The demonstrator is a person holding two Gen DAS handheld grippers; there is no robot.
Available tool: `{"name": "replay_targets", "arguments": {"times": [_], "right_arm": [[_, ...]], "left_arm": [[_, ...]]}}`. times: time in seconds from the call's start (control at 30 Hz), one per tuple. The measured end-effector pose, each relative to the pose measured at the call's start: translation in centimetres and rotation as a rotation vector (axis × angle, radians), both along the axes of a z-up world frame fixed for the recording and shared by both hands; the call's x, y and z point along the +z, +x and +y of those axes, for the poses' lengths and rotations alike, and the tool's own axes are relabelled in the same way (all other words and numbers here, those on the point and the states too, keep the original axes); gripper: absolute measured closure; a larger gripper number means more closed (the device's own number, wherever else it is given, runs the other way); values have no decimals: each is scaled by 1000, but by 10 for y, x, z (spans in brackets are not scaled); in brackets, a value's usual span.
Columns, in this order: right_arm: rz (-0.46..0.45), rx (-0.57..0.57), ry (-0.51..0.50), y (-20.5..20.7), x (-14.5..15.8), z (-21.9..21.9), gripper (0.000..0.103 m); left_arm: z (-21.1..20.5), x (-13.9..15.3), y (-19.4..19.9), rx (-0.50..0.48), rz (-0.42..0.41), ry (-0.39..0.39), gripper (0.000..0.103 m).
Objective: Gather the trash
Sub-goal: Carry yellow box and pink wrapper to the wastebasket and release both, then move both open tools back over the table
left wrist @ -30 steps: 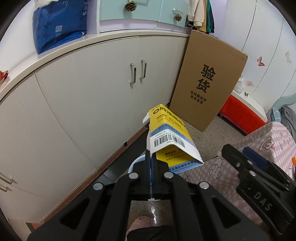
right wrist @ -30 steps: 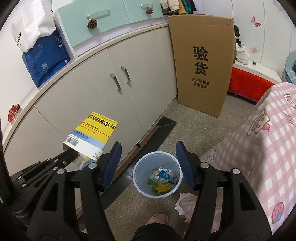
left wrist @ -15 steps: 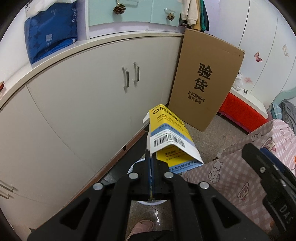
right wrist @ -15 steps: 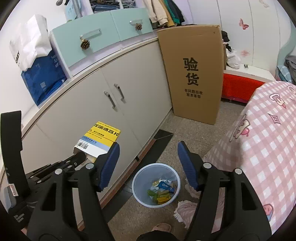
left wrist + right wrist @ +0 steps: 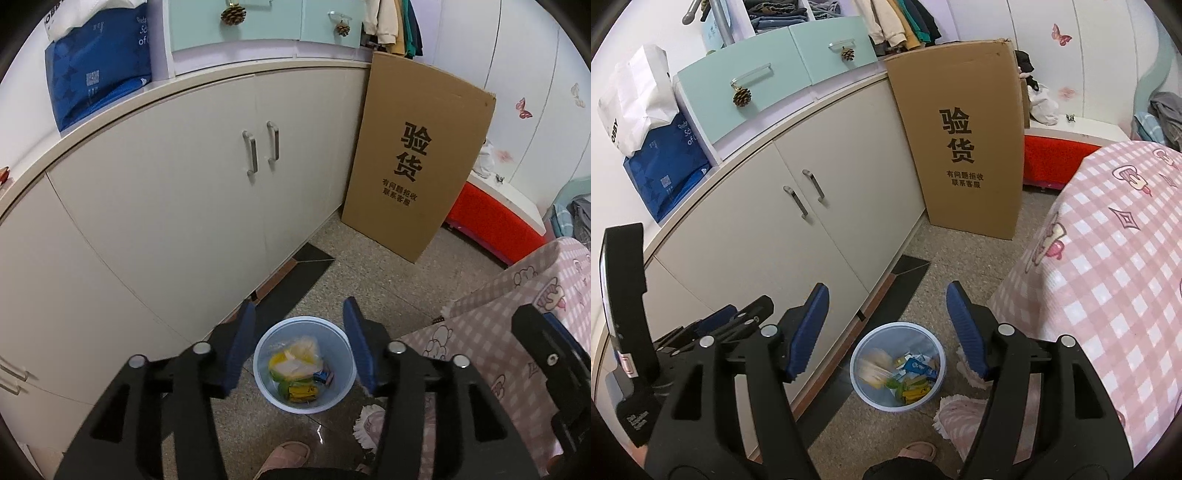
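Trash bin (image 5: pixel 304 369) sits on the speckled floor just beside the cabinet (image 5: pixel 166 206), directly below both tools; it holds wrappers and a yellow-white box (image 5: pixel 293 363), blurred in the right wrist view, probably mid-fall. Left gripper (image 5: pixel 299 347) jaws have just been opening, now about half spread, nothing between the pads. Right gripper (image 5: pixel 886 332) stands wide apart, empty too.

Risk: the bin is light plastic and a slipper (image 5: pixel 284 459) and a pink cloth (image 5: pixel 960 413) lie close, so a foot nudge could tip it. More boxes may pile up and spill over the rim.

Readable text: cardboard carton (image 5: pixel 417 158) leaning on the cabinet says "验货". White bag (image 5: pixel 631 96) up top shows "OBY", partly cut off. Blue bag (image 5: pixel 99 70) print too small to read.
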State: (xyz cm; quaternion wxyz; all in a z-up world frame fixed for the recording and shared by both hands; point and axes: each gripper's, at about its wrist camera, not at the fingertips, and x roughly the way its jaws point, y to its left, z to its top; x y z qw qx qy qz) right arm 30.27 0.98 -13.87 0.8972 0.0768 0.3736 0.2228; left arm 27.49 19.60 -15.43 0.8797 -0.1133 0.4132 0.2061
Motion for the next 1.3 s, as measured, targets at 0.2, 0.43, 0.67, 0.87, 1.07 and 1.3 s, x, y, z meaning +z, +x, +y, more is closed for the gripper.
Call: {"name": "replay_targets", "arguments": {"times": [0.2,0.43,0.67,0.87,1.07,1.3], "right_arm": [[-9,-9,9,-8,8,-10,37],[-41,-35,23,-26,25,-30,36],[-82,-86,39,-50,44,-69,35],[-111,-187,53,-71,57,-125,33],[-128,-329,64,-93,61,-204,33],[-134,-481,74,-109,62,-299,33]], "left_arm": [[-8,11,-9,-8,-24,4,47],[-27,30,-24,-35,-57,5,44],[-62,54,-41,-95,-108,-1,41],[-118,73,-50,-202,-146,7,39],[-189,82,-50,-335,-159,13,35],[-277,91,-44,-497,-171,31,34]]}}
